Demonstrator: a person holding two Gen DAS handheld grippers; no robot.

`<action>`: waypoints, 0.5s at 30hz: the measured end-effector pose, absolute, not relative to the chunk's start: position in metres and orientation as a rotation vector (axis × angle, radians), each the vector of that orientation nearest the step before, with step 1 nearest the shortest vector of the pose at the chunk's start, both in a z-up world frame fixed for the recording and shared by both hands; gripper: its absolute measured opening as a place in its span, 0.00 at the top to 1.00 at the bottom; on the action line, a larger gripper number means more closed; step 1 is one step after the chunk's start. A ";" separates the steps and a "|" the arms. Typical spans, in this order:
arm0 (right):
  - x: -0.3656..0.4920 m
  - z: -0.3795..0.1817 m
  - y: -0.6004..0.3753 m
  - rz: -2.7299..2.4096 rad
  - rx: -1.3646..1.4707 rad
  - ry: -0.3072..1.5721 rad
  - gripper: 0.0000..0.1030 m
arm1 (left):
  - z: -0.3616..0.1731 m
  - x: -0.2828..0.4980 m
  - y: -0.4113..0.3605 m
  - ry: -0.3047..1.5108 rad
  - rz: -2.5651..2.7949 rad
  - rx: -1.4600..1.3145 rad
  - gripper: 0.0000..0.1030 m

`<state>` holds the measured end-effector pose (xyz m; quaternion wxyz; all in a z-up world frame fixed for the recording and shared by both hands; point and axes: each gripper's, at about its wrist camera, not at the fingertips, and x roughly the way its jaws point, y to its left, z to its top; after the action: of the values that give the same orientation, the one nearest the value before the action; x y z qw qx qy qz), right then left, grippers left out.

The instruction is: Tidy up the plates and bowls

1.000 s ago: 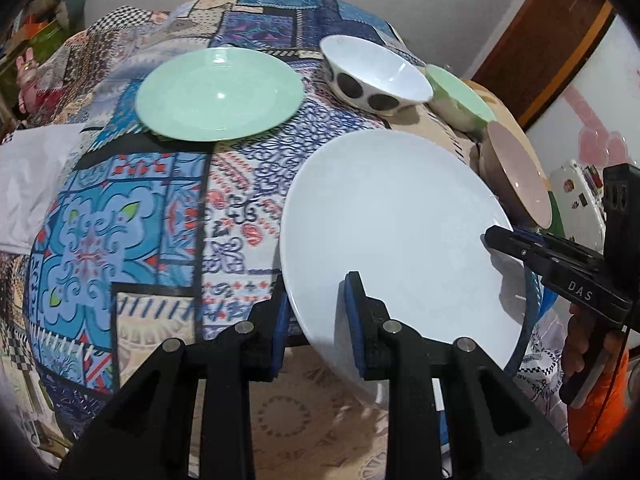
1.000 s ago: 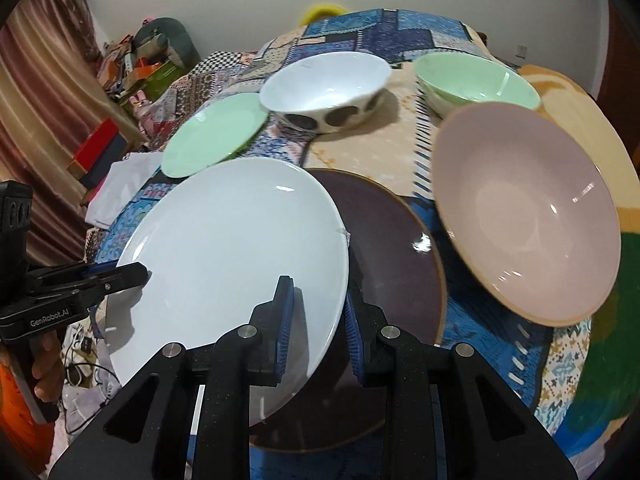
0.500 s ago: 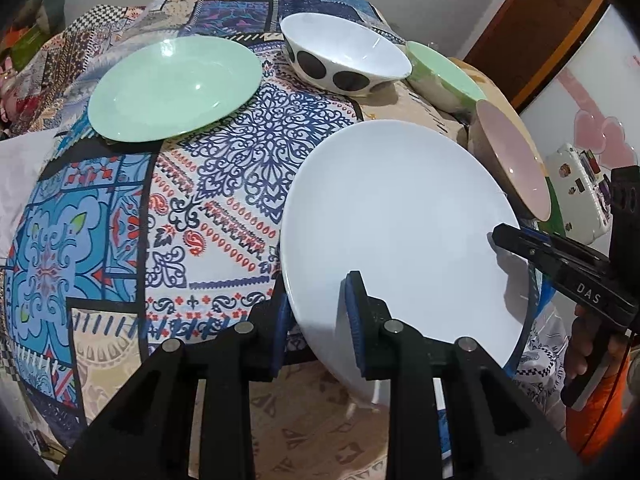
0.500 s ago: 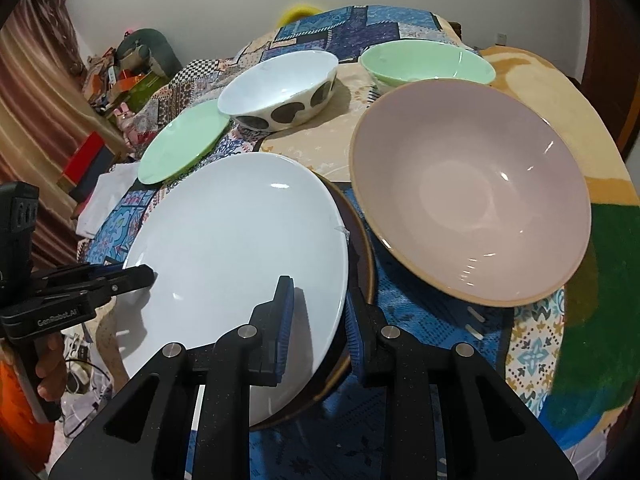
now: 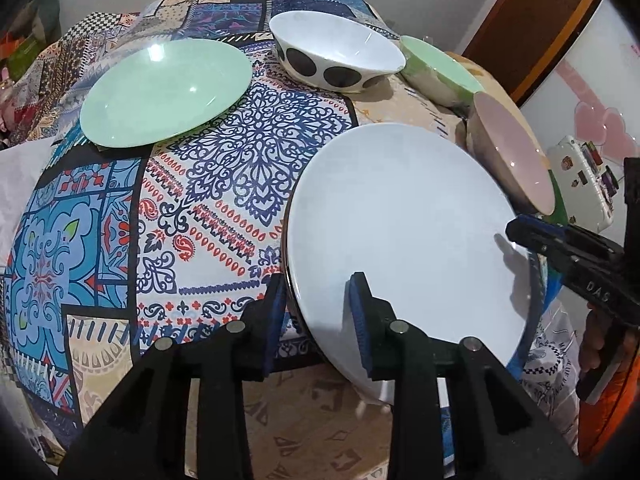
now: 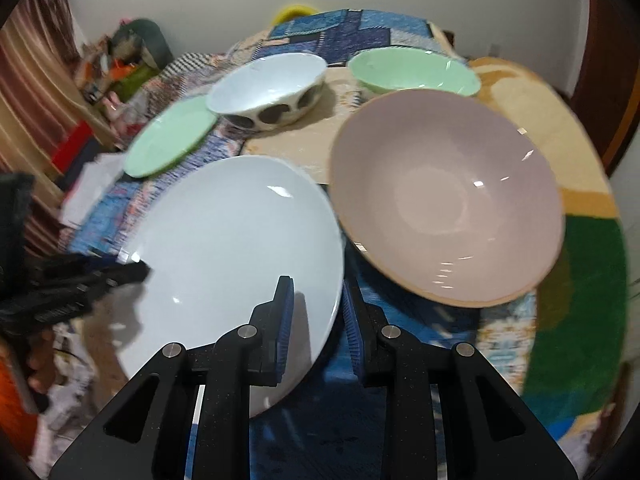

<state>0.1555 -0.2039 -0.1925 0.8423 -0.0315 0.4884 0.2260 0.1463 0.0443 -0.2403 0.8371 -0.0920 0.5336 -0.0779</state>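
On desk: white plate [image 5: 400, 220] beside pink bowl [image 6: 444, 196].
Left claw [image 5: 316, 312]: jaws just opening, plate rim between, loose.
Right claw [image 6: 316, 320]: narrow, clamping plate's opposite rim.

Bench [image 5: 256, 152] w/ patchwork patterned cloth, blue/red/cream prints. Green plate [image 5: 166, 92] flat on it, far left. Spotted white bowl [image 5: 340, 58] behind centre; green bowl [image 5: 440, 72] just beside, to its right. Pink bowl [image 6: 444, 200] nearer, right side. White plate [image 5: 400, 224] at near edge, overhanging; what's under it unclear.
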 end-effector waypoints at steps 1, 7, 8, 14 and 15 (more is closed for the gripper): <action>0.156 -0.193 -0.205 0.482 -0.059 1.034 0.77 | -0.241 0.147 0.044 1.129 -0.165 -0.194 0.70; 0.155 -0.189 -0.204 0.476 -0.076 1.030 0.77 | -0.235 0.141 0.049 1.106 -0.136 -0.169 0.70; 0.155 -0.188 -0.203 0.473 -0.085 1.028 0.76 | -0.233 0.140 0.052 1.103 -0.134 -0.169 0.70; 0.152 -0.174 -0.192 0.497 -0.096 0.992 0.76 | -0.217 0.137 0.073 1.055 -0.094 -0.177 0.64; 0.152 -0.171 -0.189 0.503 -0.099 0.983 0.76 | -0.213 0.137 0.076 1.043 -0.087 -0.176 0.61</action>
<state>0.1520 -0.1890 -0.1710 0.8503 -0.0469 0.4665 0.2390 0.1367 0.0762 -0.2127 0.8625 -0.0839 0.4973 -0.0416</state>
